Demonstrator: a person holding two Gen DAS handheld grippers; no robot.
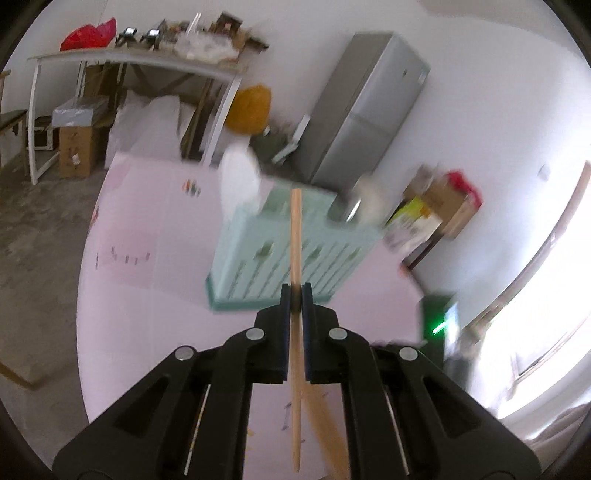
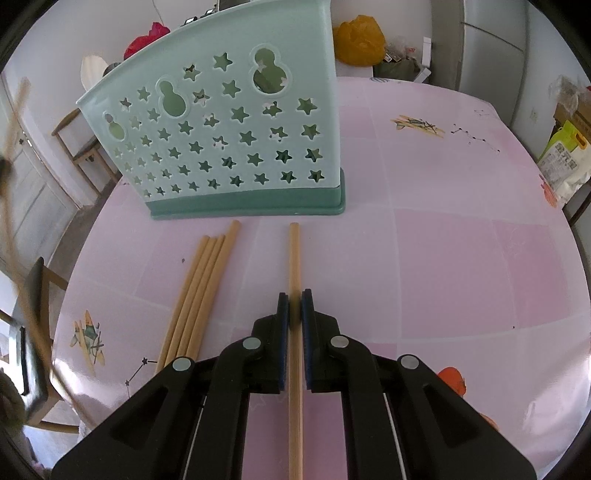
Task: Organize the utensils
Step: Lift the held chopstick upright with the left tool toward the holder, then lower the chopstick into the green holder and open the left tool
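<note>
A round table [image 2: 461,258] carries the work, covered with a pink checked cloth printed with small constellation lines and cartoon figures. Around it the room is cluttered: bare concrete floor, pale walls, a grey two-door fridge [image 1: 373,107], a white-framed shelf table [image 1: 147,61] loaded with odds and ends, a red bag [image 1: 88,35] on top of it, an orange-yellow bag [image 1: 251,107] beside its leg, cardboard boxes [image 1: 75,151] and a bright window at the right edge of the left wrist view.

One mint-green utensil holder [image 2: 229,140] stands upright on the table, its wall pierced with star holes and three gourd-shaped openings, on a darker green base. In the left wrist view it appears blurred, with a white spoon-like piece and a metal piece sticking out of the top.

Wooden chopsticks: four lie loose [image 2: 199,291] side by side on the cloth, just in front of the holder and to the left of the right gripper. One more [image 2: 294,258] lies straight on the cloth with its tip near the holder's base; the right gripper [image 2: 294,308] is clamped narrowly on it. The left gripper [image 1: 295,299] is closed on two chopsticks [image 1: 296,236], raised above the table with the holder beyond; behind the fingers the pair splays apart
</note>
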